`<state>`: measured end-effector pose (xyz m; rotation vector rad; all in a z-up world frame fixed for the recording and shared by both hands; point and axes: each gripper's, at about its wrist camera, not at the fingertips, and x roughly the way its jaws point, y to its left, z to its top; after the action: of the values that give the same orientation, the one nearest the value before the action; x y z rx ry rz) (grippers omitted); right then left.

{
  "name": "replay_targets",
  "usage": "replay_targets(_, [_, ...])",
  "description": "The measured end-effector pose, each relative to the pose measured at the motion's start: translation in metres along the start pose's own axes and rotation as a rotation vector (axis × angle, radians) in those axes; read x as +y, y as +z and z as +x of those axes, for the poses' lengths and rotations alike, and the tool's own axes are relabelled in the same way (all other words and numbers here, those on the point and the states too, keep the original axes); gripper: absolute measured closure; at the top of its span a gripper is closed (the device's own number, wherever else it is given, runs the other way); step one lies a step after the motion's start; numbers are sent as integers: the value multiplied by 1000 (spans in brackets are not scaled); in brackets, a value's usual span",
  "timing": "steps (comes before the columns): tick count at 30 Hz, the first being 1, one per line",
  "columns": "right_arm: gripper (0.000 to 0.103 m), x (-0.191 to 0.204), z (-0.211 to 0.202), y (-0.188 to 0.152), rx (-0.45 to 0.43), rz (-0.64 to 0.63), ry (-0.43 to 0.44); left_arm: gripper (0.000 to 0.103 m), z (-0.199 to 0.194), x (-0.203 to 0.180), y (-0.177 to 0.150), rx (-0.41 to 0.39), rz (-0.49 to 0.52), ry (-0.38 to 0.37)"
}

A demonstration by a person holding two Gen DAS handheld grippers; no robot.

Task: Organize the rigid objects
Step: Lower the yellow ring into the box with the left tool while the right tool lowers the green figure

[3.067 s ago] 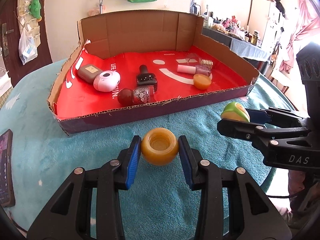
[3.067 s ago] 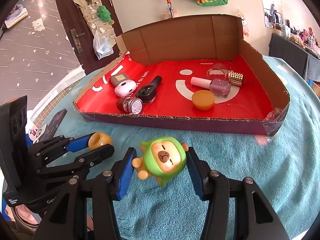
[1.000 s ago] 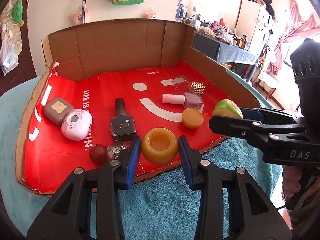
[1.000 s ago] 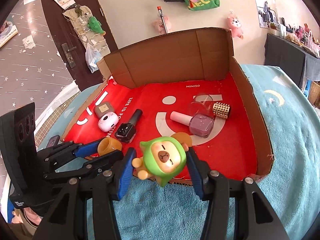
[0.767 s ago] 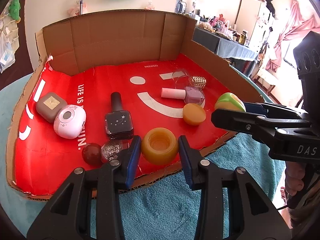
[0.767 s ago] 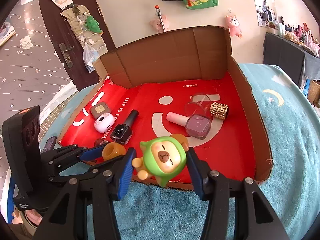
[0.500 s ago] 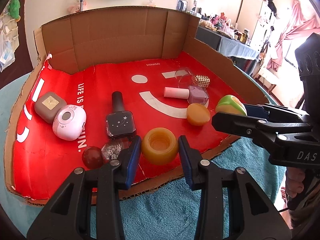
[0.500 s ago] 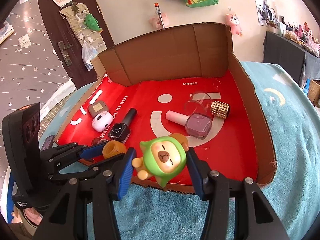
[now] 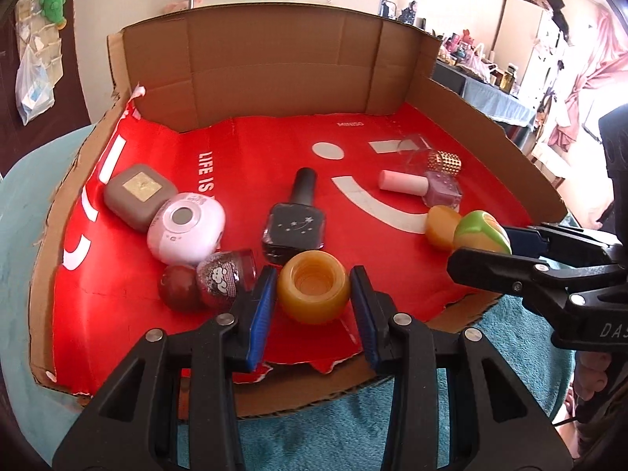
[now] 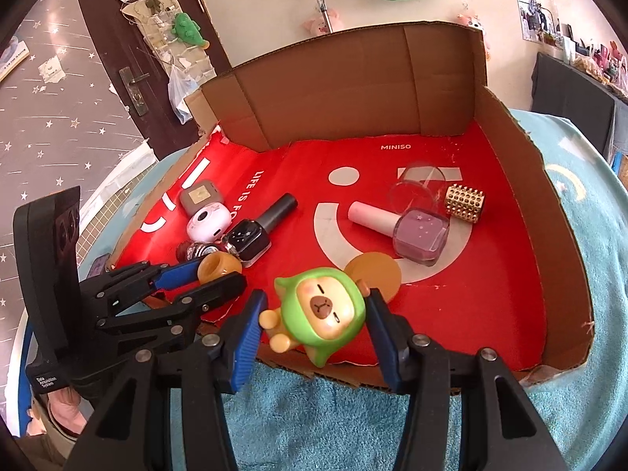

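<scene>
The left claw [image 9: 313, 298] has its blue pads pressed on an amber ring-shaped piece [image 9: 313, 292], held just over the near edge of the red-lined cardboard box [image 9: 274, 62]; the right claw [image 10: 314, 324] is clamped on a green-hooded capybara figure [image 10: 322, 310], also over the box's front edge; beyond lie a dark nail polish bottle [image 9: 296, 221], a pink round case [image 9: 186, 231] and a lilac polish bottle [image 10: 420, 241]; the box rests on a teal-covered worktop [image 10: 588, 412].
</scene>
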<state>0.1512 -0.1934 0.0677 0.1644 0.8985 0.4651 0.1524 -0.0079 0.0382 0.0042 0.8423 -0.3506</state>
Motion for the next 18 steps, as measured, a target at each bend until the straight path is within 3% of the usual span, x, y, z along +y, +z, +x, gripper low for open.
replay_targets(9, [49, 11, 19, 2, 48, -18, 35, 67, 3, 5, 1, 3, -12, -5])
replay_targets(18, [49, 6, 29, 5, 63, -17, 5, 67, 8, 5, 2, 10, -20, -8])
